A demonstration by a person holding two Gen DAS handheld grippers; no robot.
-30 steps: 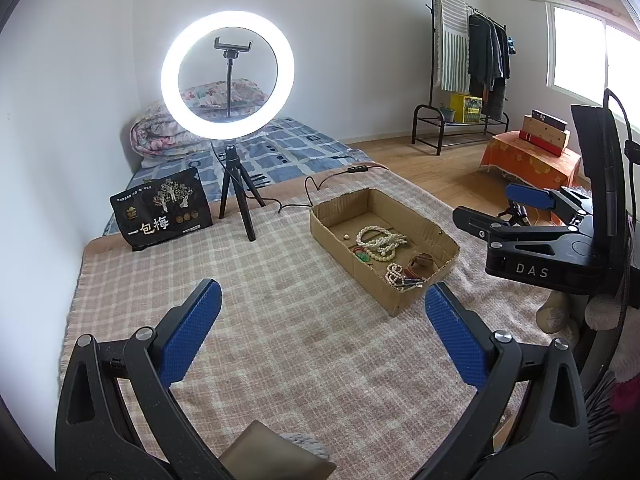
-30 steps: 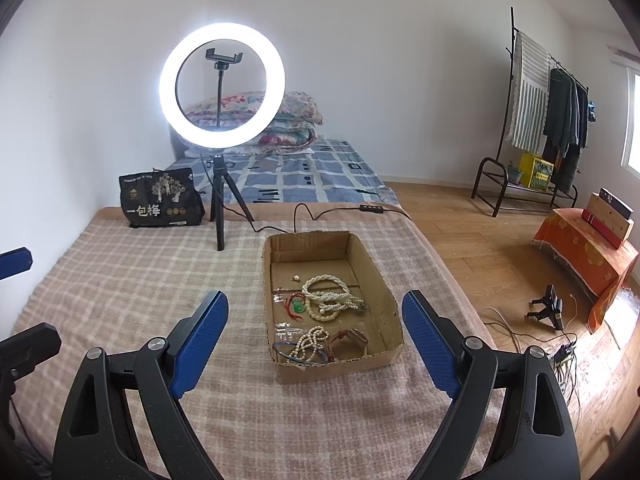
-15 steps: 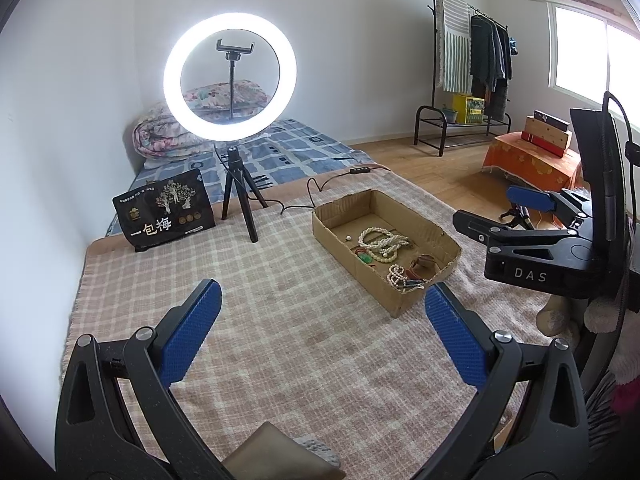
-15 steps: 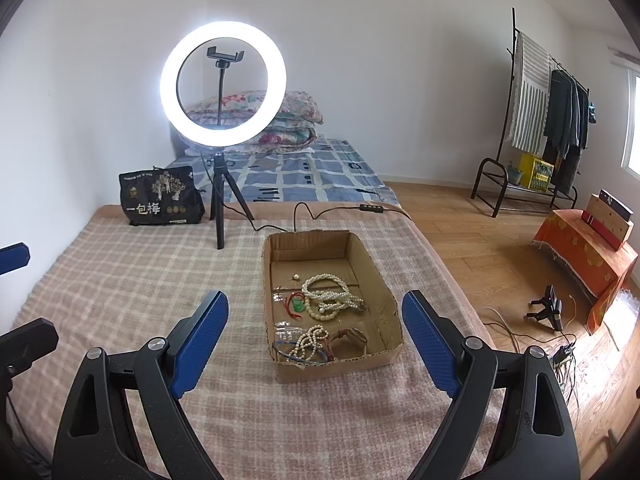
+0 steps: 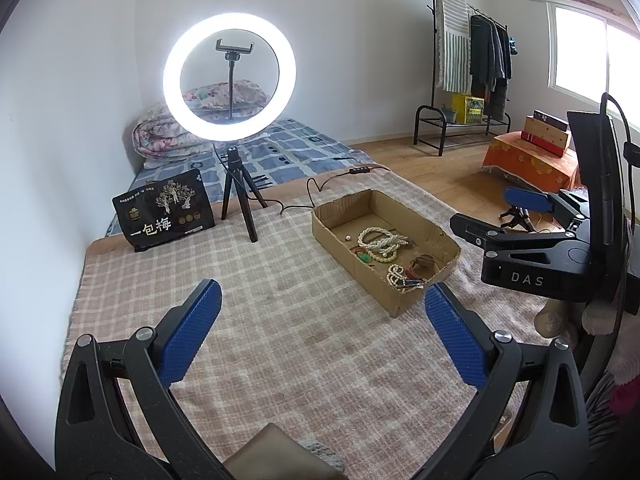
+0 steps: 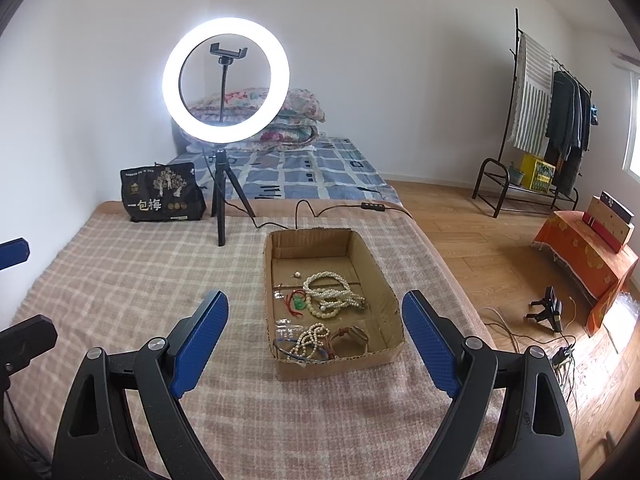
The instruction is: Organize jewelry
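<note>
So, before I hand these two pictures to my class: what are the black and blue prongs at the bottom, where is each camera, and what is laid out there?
The prongs are two hand-held grippers, each with a camera looking forward along its fingers; no robot arm is involved. One picture comes from the left gripper, the other from the right gripper. Both are open and hold nothing. On the checked blanket lies a shallow cardboard box containing jewelry: a heap of pale bead strands, a green pendant on red cord and a smaller bead string beside bangles. Behind it stand a lit ring light on a tripod and a black bag.
</note>
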